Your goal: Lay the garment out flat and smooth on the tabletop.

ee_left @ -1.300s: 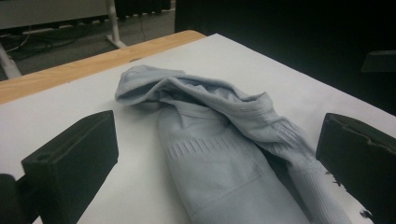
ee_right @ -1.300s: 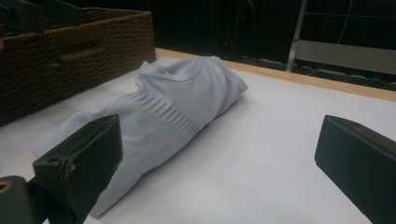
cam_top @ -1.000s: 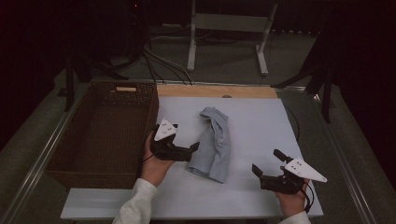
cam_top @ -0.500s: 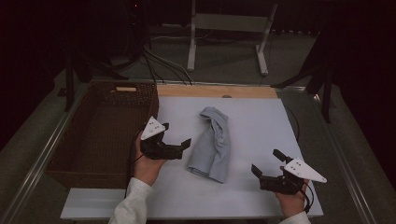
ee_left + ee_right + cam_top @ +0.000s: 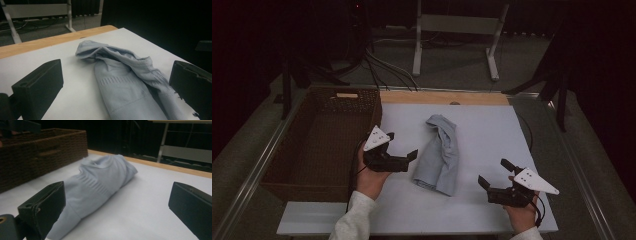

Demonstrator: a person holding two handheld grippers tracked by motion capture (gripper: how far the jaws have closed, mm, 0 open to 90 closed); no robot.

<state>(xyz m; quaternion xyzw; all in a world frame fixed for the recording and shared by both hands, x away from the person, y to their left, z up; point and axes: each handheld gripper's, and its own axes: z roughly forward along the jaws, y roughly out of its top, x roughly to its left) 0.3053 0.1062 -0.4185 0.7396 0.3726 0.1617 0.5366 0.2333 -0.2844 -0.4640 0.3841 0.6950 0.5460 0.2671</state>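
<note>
A crumpled light blue cloth (image 5: 440,153) lies lengthwise in the middle of the white table top (image 5: 492,135). The same cloth (image 5: 125,82) reaches between the wide-apart jaws in the left gripper view. My left gripper (image 5: 401,146) hovers just left of it, open and empty, pointing right. My right gripper (image 5: 493,173) rests near the front right of the table, open and empty, pointing toward the cloth (image 5: 97,187).
A brown wicker basket (image 5: 287,175) stands along the left side of the table, seen also as the basket (image 5: 37,152) in the right gripper view. A wooden strip (image 5: 447,97) edges the far side. Beyond it are a white stand (image 5: 457,30) and cables on the floor.
My left gripper has pulled back leftward from the cloth and rolled, its grey plate tipping up. The cloth and my right gripper have not moved.
</note>
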